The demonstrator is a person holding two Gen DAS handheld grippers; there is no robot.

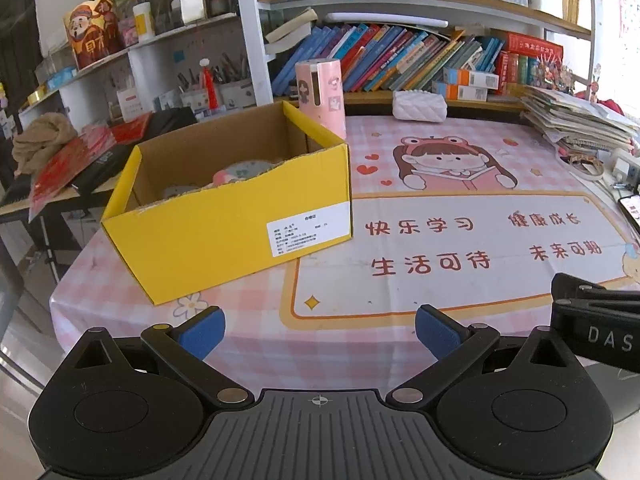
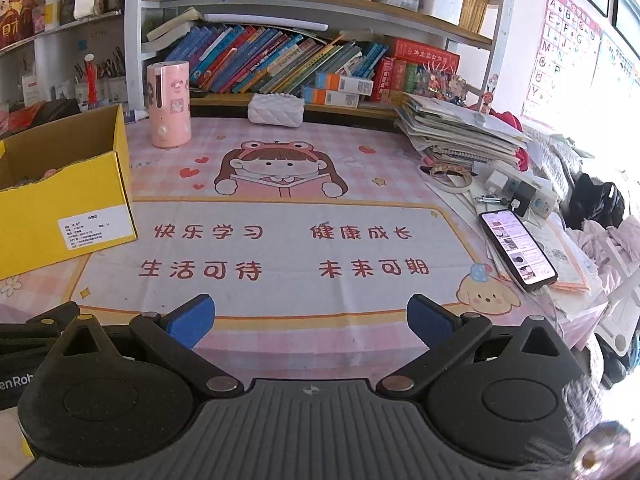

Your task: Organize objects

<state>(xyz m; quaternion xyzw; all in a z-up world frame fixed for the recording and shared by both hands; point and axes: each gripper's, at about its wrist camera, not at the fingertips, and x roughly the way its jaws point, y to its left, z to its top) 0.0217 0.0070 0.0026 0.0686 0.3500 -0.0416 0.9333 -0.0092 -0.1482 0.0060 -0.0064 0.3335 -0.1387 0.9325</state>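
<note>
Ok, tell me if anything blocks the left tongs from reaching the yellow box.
Nothing visible does. The left tongs are open and hold nothing, at the near edge of the table, and only bare pink tablecloth lies between them and the yellow box, ahead and to their left. The pink cylinder stands behind the box, out of the path.

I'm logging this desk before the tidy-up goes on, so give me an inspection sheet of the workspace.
Surface: desk under a pink cartoon tablecloth, middle bare.
Job's things: open yellow cardboard box at the left, some items inside, unclear what.
Clutter: pink cylinder behind the box; white quilted pouch; paper stack; tape rolls; lit phone.
Grippers: left gripper and right gripper both open, empty, at the near edge.
Cables: chargers in a power strip.
Surroundings: crowded bookshelves; alphabet poster.
</note>
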